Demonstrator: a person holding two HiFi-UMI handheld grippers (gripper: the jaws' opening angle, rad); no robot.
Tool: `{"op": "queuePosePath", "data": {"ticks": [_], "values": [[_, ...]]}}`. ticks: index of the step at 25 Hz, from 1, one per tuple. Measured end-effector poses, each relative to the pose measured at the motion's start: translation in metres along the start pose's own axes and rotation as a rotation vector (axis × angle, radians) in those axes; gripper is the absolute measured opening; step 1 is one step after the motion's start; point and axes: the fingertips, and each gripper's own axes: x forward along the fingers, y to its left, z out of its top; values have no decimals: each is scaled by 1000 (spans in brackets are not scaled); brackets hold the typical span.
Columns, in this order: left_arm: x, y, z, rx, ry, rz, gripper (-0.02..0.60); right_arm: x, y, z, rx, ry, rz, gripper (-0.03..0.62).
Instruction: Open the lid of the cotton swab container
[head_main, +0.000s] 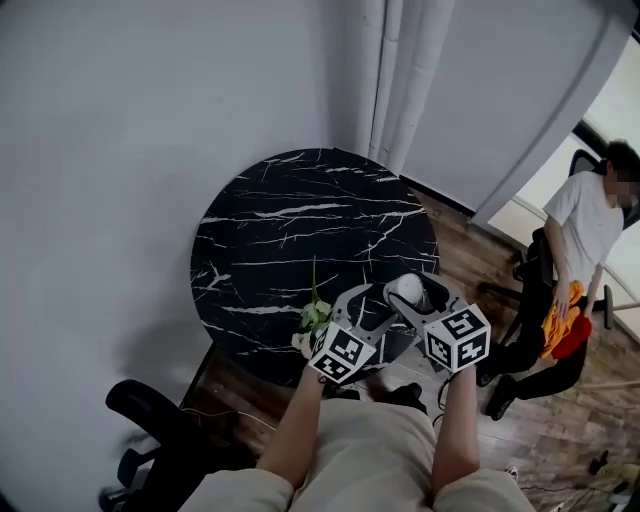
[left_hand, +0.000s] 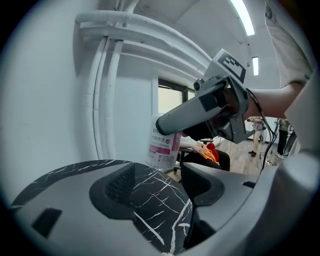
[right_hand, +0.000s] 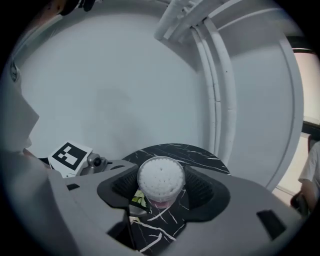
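right claw (right_hand: 161, 189): clamped on cotton swab container (right_hand: 161, 176) | container: upright, long axis vertical, held over near edge of bench (head_main: 300, 220) | left claw (left_hand: 157, 186): jaws apart, empty, just left of container, tips aimed toward it | free for the top: left claw | lid: clear or off, cannot tell

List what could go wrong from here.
The right gripper holds the cotton swab container up by the edge of the table; a slip would likely drop it to the floor. Its swab tips show on top, and whether a clear lid covers them is unclear, so tilting might spill them.
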Motion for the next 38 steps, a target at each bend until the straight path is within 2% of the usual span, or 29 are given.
{"op": "queuePosePath", "data": {"ticks": [5, 10, 12, 15, 18, 21, 26, 31, 38], "values": [[-2, 3, 13, 44, -35, 15, 278, 13, 34, 0, -58, 58, 125, 296], [-2, 3, 17, 62, -43, 34, 276, 21, 53, -1, -111, 87, 171, 296], [-4, 4, 19, 42, -65, 36, 273, 21, 57, 2, -125, 73, 180, 298], [-8, 7, 27, -11, -111, 31, 270, 19, 60, 11, -159, -9, 179, 298], [-12, 10, 34, -35, -133, 23, 269, 17, 65, 19, -262, -71, 143, 298], [-12, 10, 33, -43, -132, 15, 268, 17, 71, 23, -355, -81, 124, 298], [-12, 6, 31, -31, -117, 1, 268, 16, 70, 21, -346, -85, 137, 298], [-14, 6, 34, -25, -140, 8, 268, 14, 69, 20, -333, -75, 141, 296], [-16, 3, 31, -11, -139, -4, 267, 12, 67, 18, -220, -69, 184, 296]]}}
